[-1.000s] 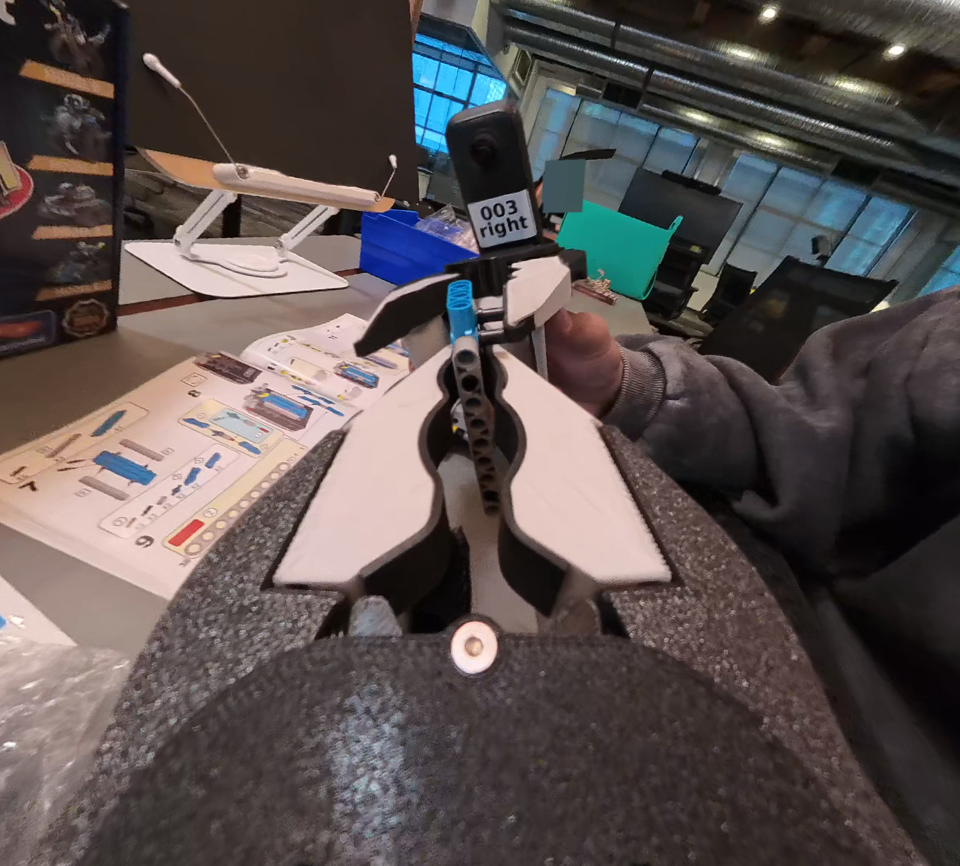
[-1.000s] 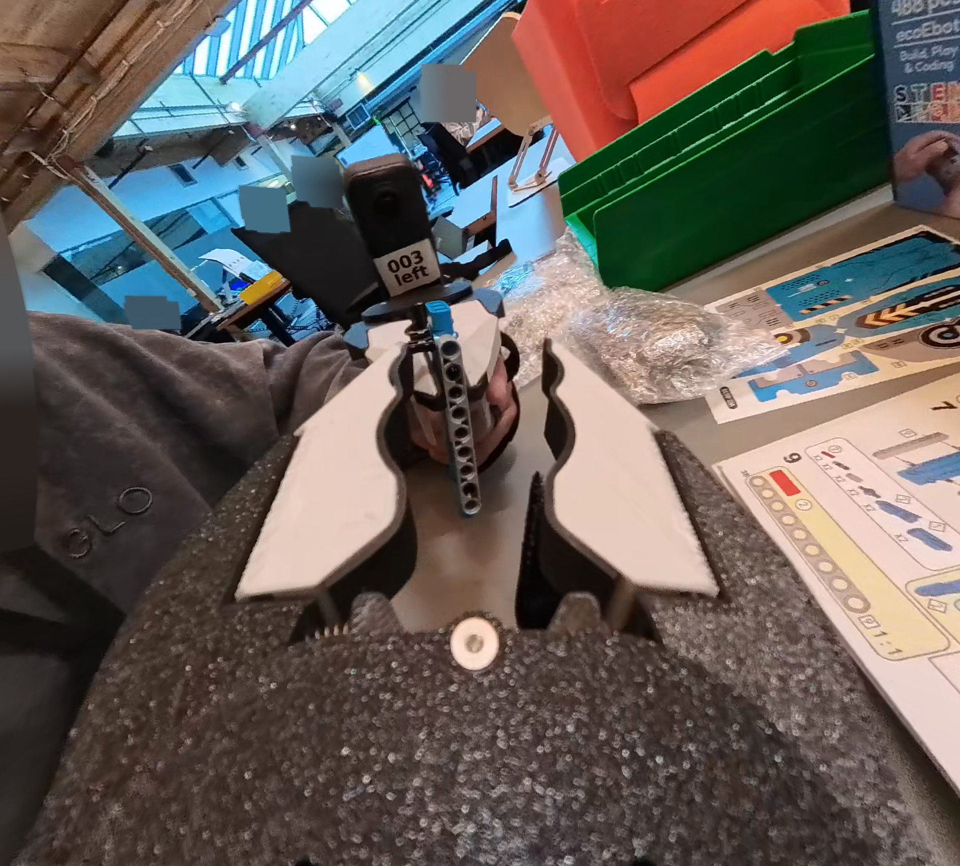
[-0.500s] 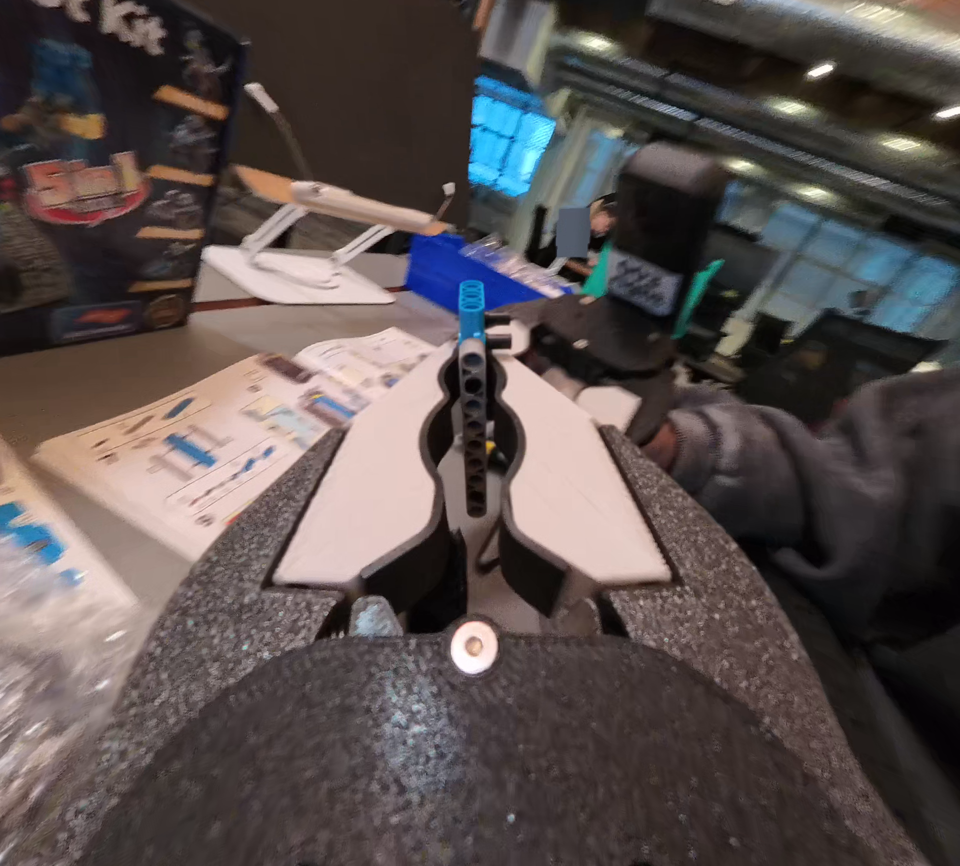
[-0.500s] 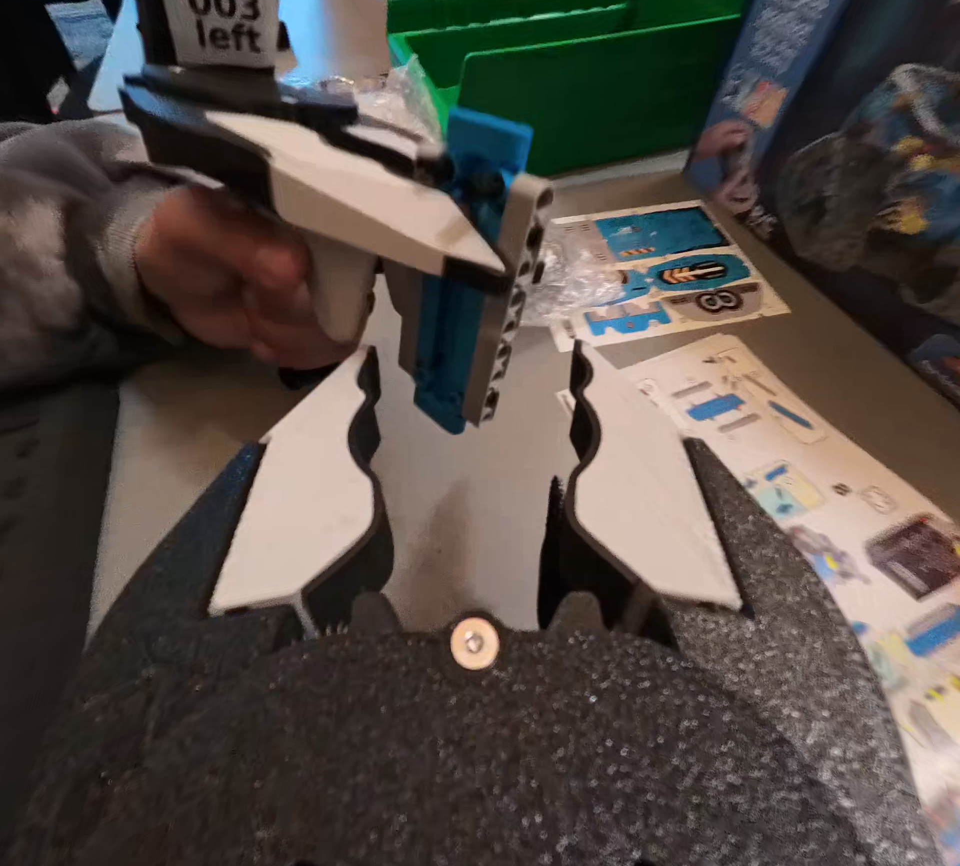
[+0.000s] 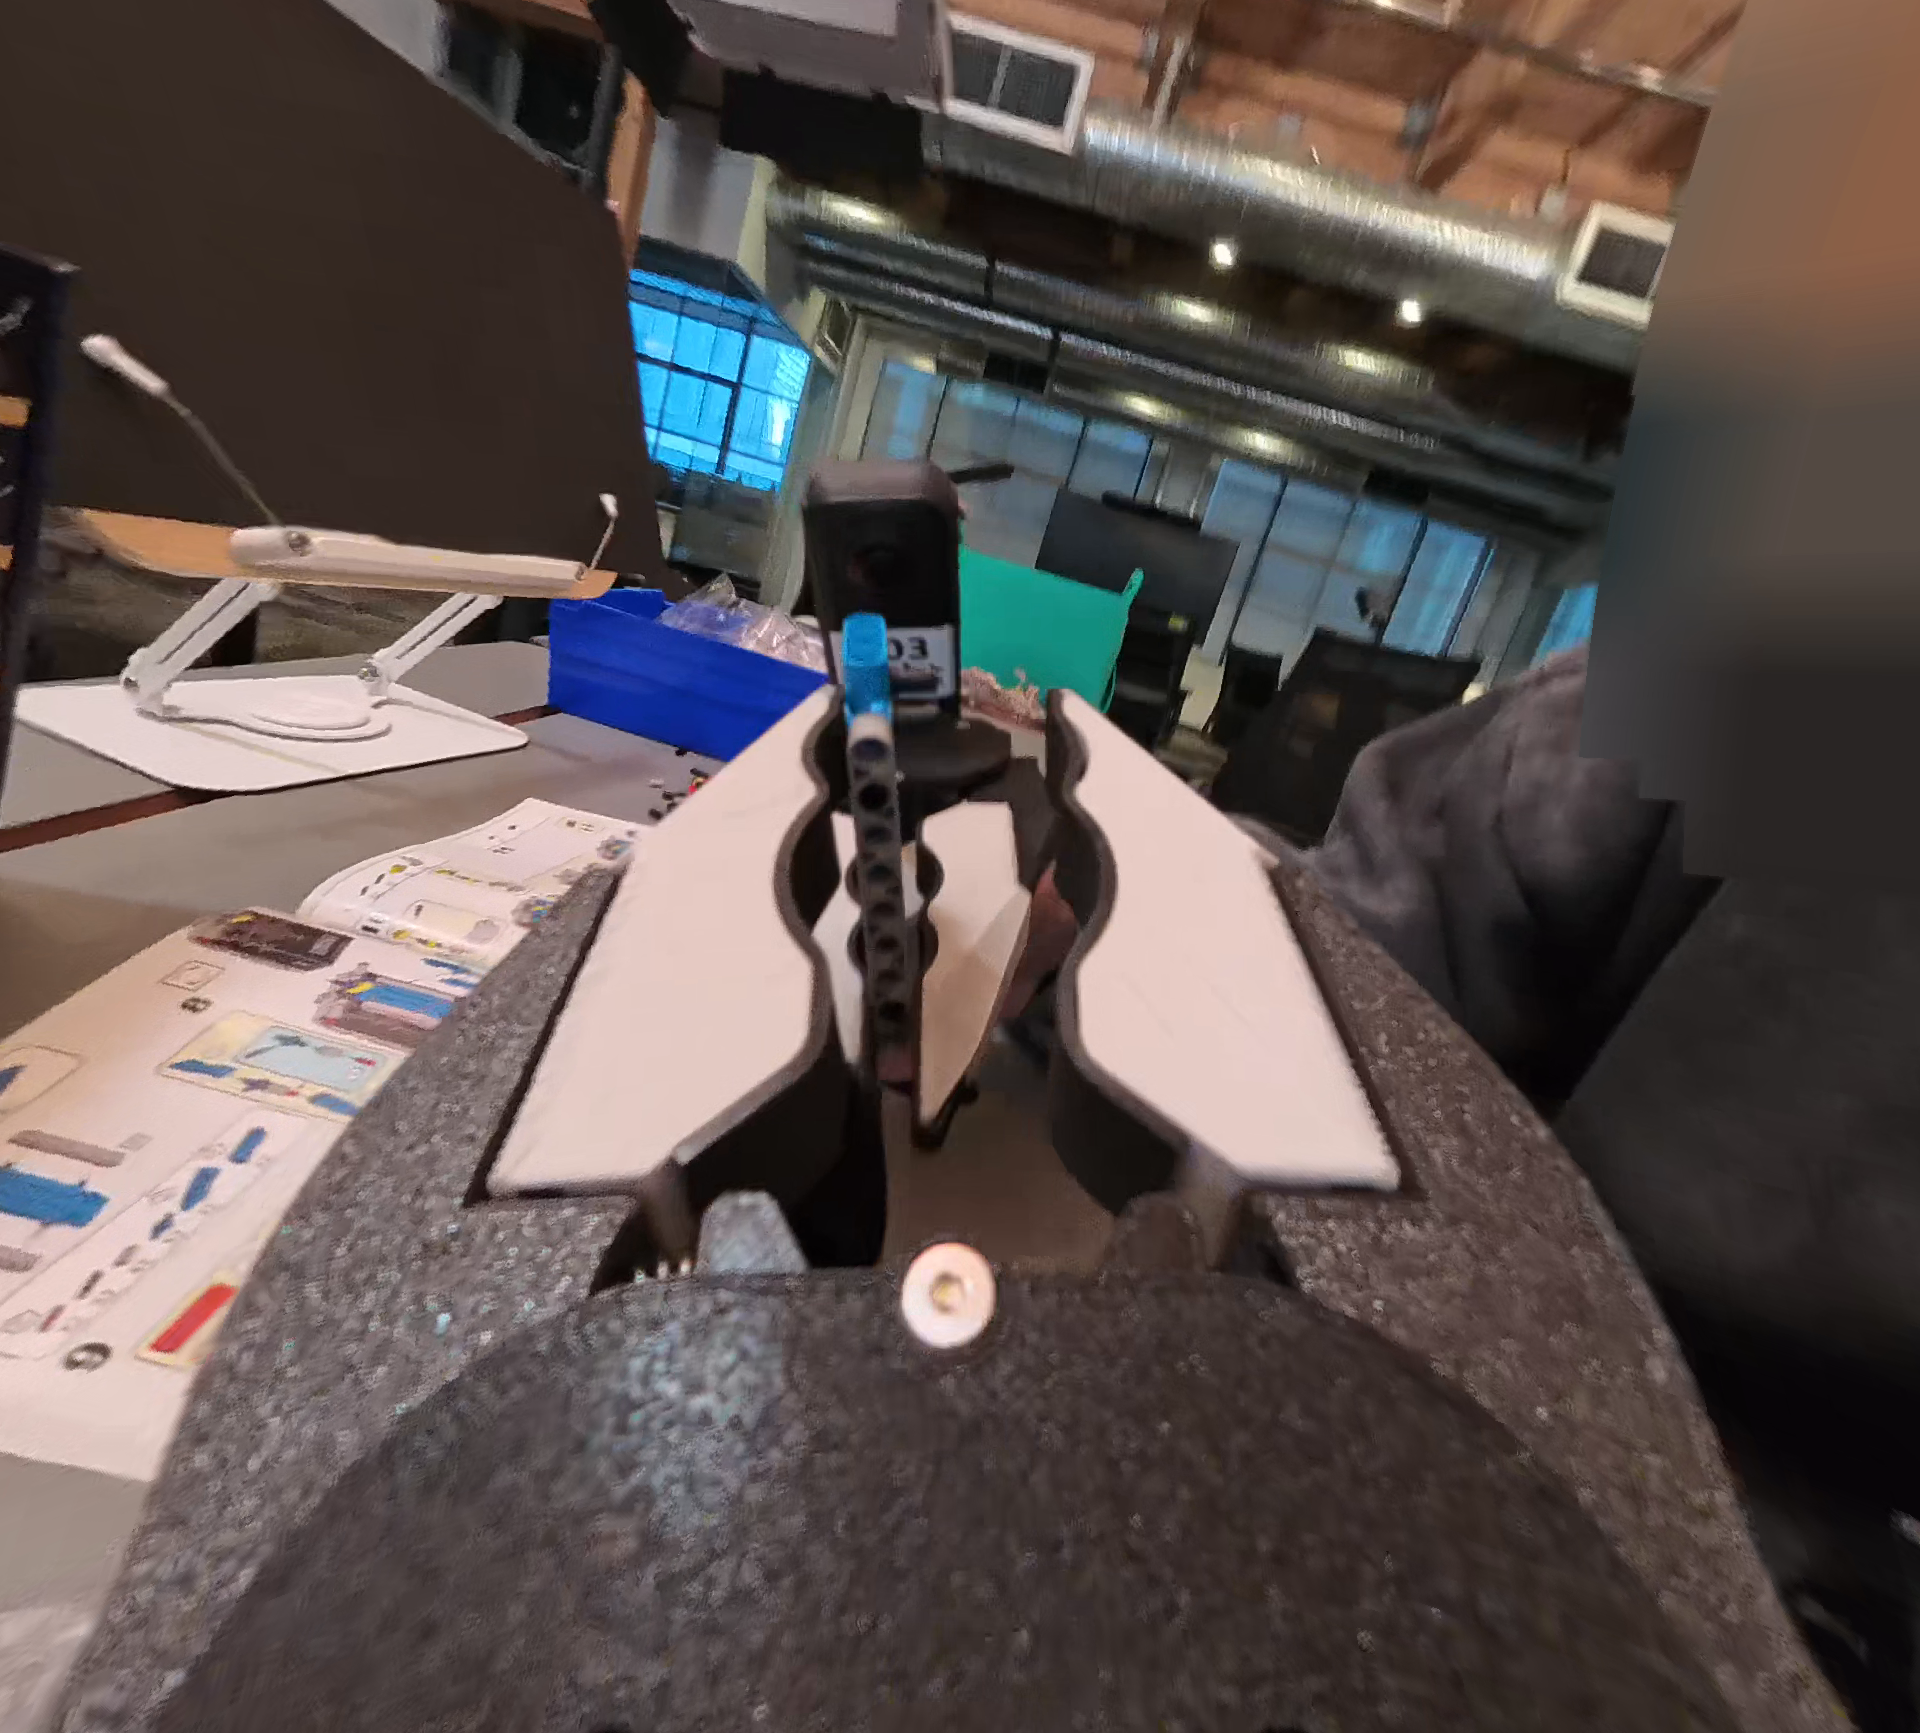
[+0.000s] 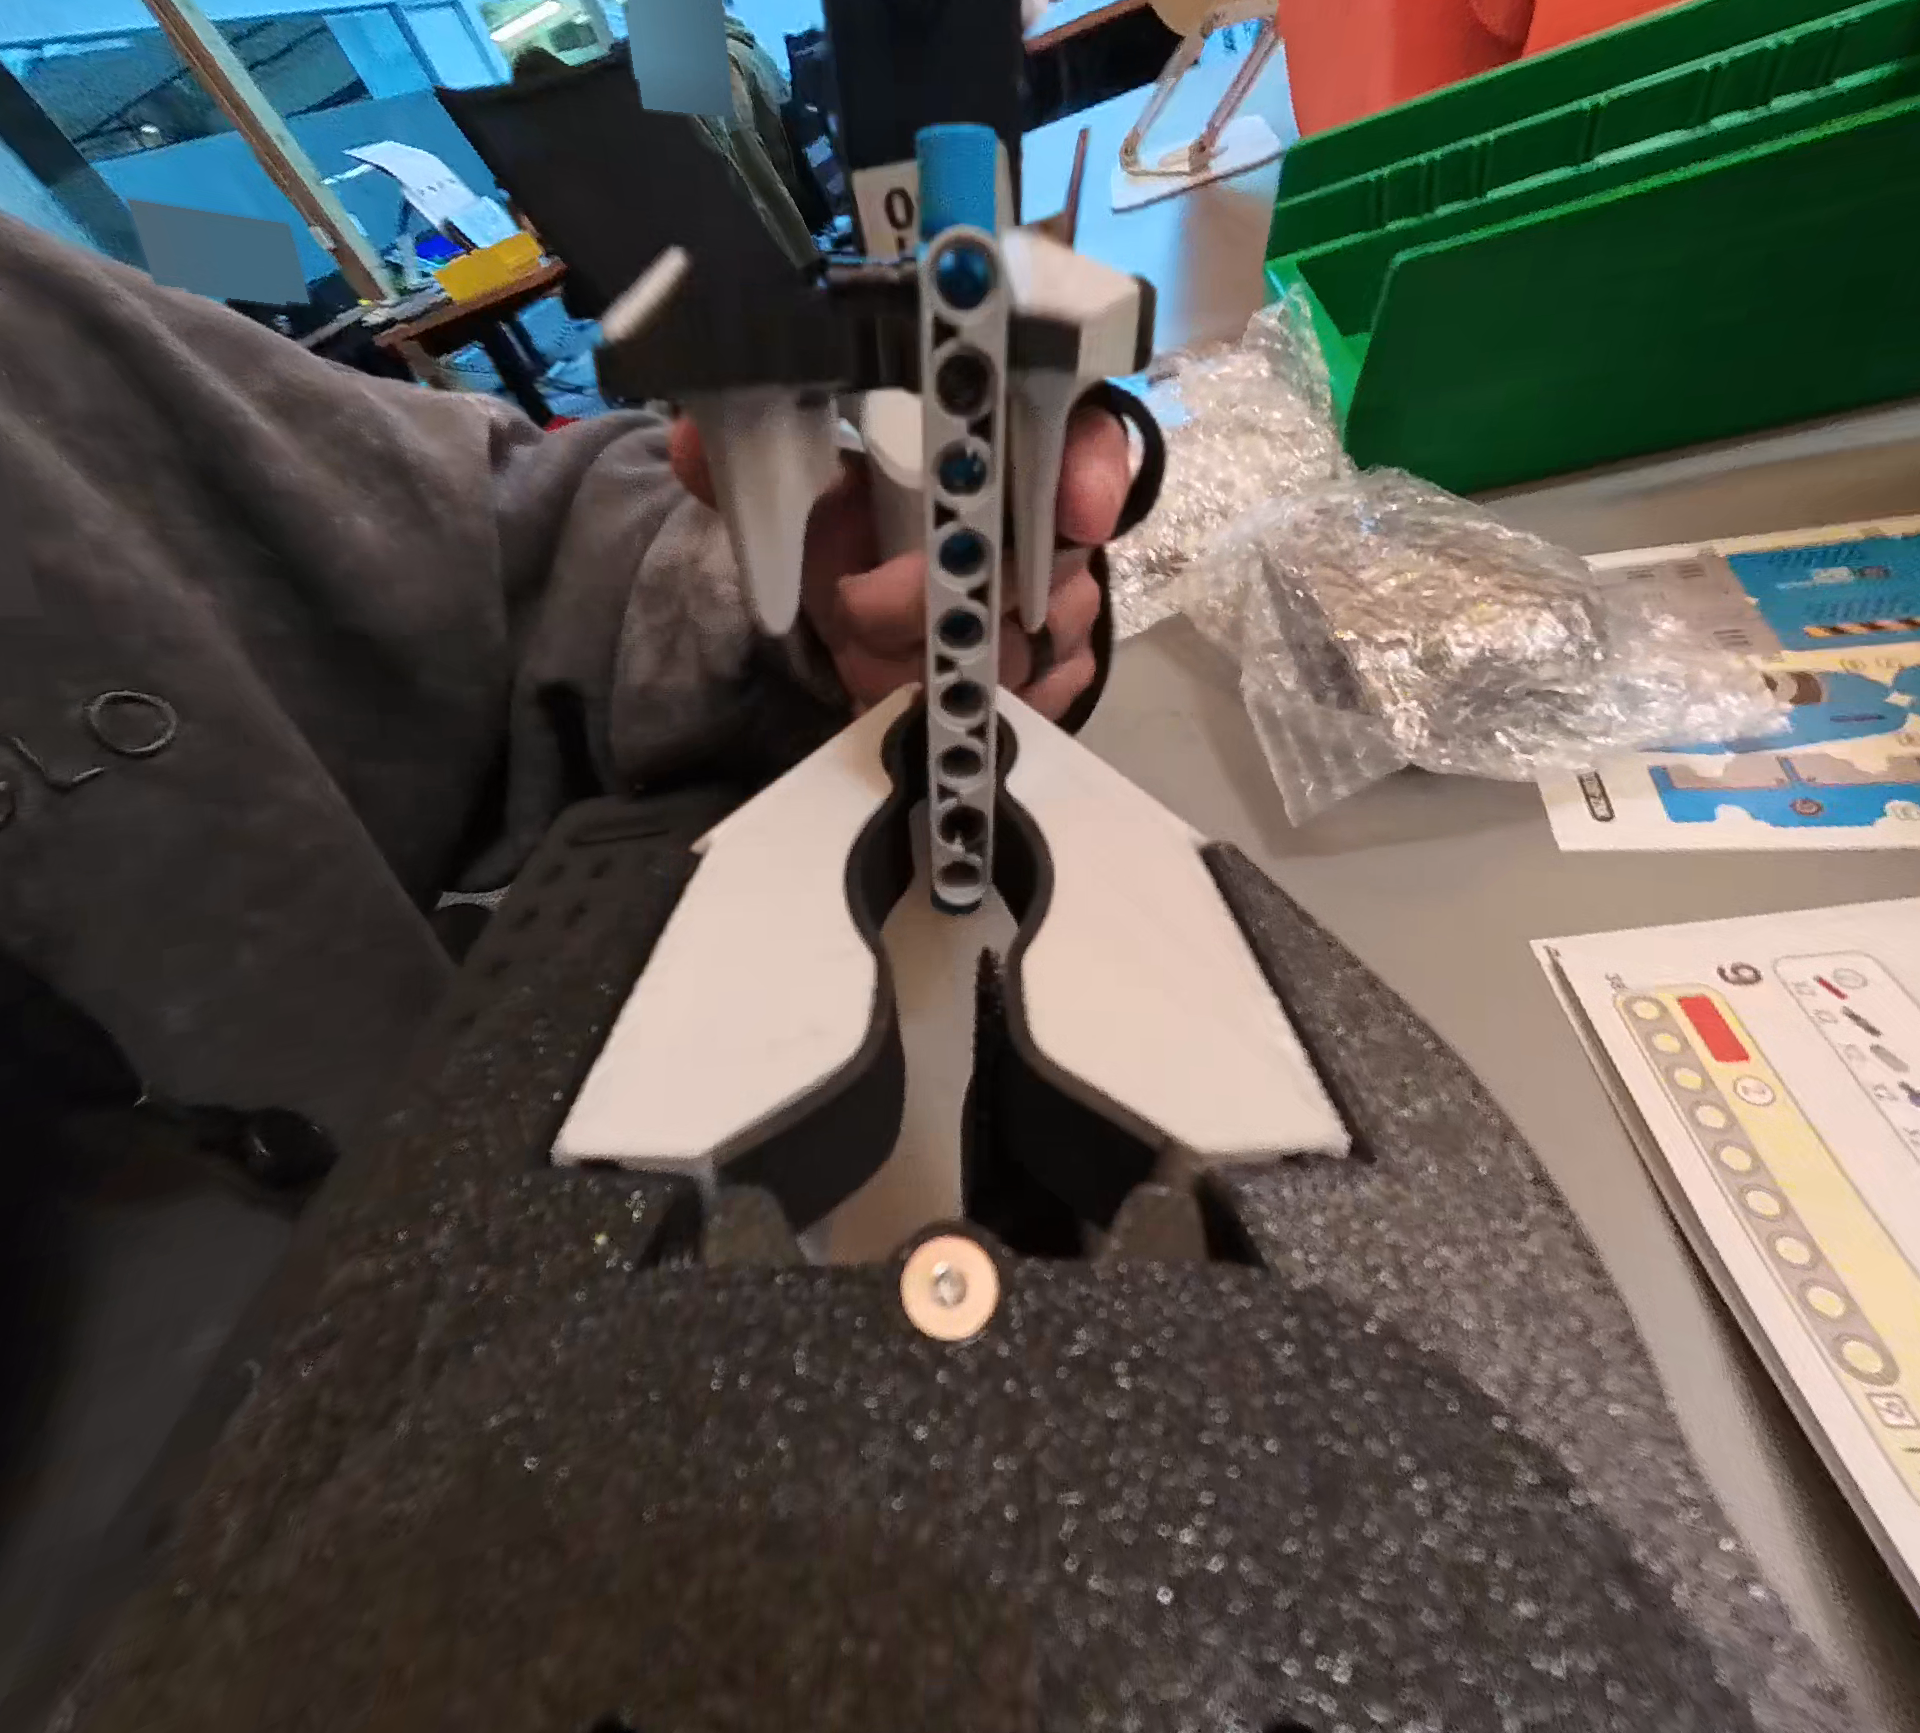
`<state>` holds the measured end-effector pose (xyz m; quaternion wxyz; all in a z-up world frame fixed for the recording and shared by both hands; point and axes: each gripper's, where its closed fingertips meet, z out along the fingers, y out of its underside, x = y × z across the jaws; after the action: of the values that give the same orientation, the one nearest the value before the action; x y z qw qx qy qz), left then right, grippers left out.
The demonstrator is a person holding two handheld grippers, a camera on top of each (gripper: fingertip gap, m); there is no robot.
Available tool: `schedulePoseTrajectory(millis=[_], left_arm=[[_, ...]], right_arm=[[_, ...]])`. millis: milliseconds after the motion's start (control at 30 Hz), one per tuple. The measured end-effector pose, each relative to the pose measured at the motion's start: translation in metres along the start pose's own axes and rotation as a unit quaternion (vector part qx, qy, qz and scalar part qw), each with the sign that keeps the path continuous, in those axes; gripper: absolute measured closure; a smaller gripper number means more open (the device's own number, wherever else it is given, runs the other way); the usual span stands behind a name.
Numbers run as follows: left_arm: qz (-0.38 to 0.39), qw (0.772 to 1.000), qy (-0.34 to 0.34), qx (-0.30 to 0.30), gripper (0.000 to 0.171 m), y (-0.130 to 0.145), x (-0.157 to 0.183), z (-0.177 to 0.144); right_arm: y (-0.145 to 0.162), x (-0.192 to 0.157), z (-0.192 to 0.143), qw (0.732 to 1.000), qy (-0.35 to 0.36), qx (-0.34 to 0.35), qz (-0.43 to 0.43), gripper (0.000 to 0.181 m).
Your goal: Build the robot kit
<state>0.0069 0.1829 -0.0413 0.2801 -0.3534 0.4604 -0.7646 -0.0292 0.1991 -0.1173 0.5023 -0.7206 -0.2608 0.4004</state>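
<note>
The grey beam (image 6: 961, 582), a long strip with a row of holes, stands upright in the right wrist view, its long axis running straight up from the fingertips, with a blue peg (image 6: 954, 177) at its top end. The right hand-held gripper (image 6: 961, 748) is closed on the beam's lower end, fingers pressed in from both sides. The left hand-held gripper (image 5: 940, 738) is spread wide, and the beam (image 5: 878, 894) shows between its fingers, close to the left one, though contact cannot be told; in that view the beam points up and away along the fingers. Half a second ago it was the reverse: the left gripper pinched the beam while the right one stood open beneath it, and the beam hung tilted rather than straight. On the counter (image 6: 1382, 894) lie instruction sheets (image 6: 1766, 1153) and a crumpled plastic bag (image 6: 1434, 634), with green bins (image 6: 1621, 281) behind; a blue bin (image 5: 665, 670) sits farther off.
</note>
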Motion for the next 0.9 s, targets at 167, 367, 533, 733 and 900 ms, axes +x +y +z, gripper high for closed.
schedulePoseTrajectory(millis=[167, 367, 533, 733, 900], left_arm=[[-0.005, 0.999, -0.041, -0.014, 0.144, 0.010, -0.011, 0.003], [0.014, 0.998, -0.056, -0.020, 0.154, 0.009, -0.016, 0.000], [0.044, 0.997, -0.049, -0.033, 0.156, 0.010, -0.011, 0.000], [0.042, 0.998, -0.035, -0.021, 0.157, 0.007, -0.006, 0.000], [0.035, 0.993, -0.109, -0.022, 0.157, 0.007, -0.034, -0.007]], right_arm=[[0.010, 0.009, 0.010, 1.000, 0.019, -0.014, 0.018, 0.176], [0.009, 0.008, 0.010, 1.000, 0.020, -0.013, 0.017, 0.176], [0.009, 0.002, 0.010, 1.000, 0.007, -0.018, 0.011, 0.176], [0.006, -0.002, 0.010, 1.000, 0.002, -0.016, 0.006, 0.175], [0.008, 0.028, 0.007, 0.992, 0.122, -0.033, -0.026, 0.159]])
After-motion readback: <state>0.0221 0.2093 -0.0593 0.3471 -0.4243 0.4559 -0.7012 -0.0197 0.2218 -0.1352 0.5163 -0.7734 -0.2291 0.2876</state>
